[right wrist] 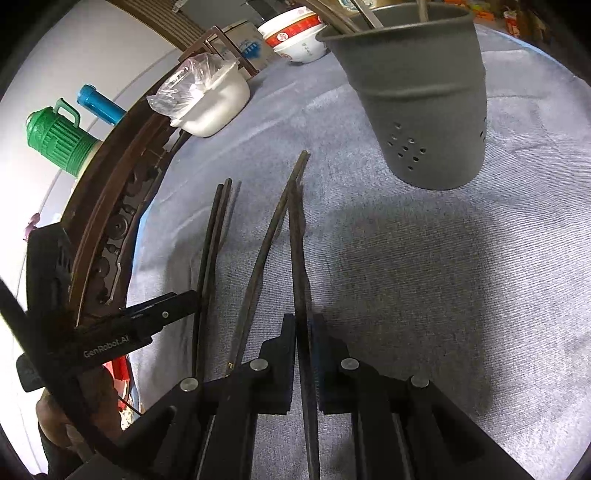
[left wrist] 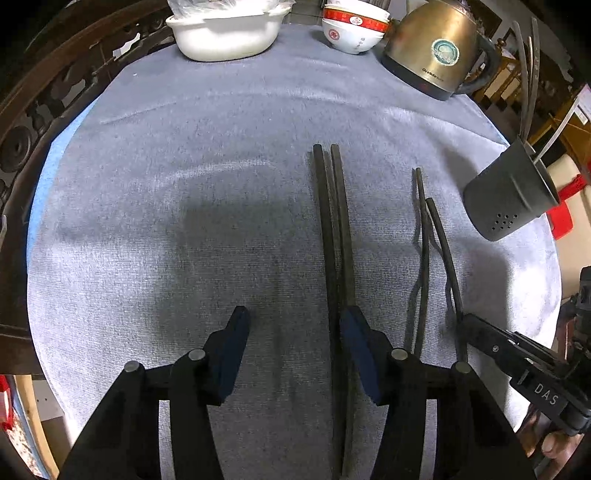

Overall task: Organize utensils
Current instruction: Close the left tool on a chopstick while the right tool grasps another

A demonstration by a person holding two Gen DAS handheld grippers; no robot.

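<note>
Two pairs of dark chopsticks lie on the grey cloth. In the left wrist view one pair [left wrist: 334,229] runs up the middle, beside my open left gripper [left wrist: 295,325], its right pad against them. The second pair [left wrist: 434,243] lies to the right, with my right gripper [left wrist: 469,325] at its near end. In the right wrist view my right gripper [right wrist: 304,328] is shut on one chopstick [right wrist: 297,236] of that pair; the other [right wrist: 266,243] lies just left. The grey perforated utensil holder [right wrist: 421,96] stands ahead, with utensils in it; it also shows in the left wrist view [left wrist: 511,195].
A white dish with plastic bag [left wrist: 225,33], stacked red-and-white bowls [left wrist: 352,29] and a metal kettle [left wrist: 436,48] stand at the far edge of the table. A carved wooden rail [right wrist: 110,221] borders the table's left side. My left gripper [right wrist: 162,314] shows beside the other pair [right wrist: 212,243].
</note>
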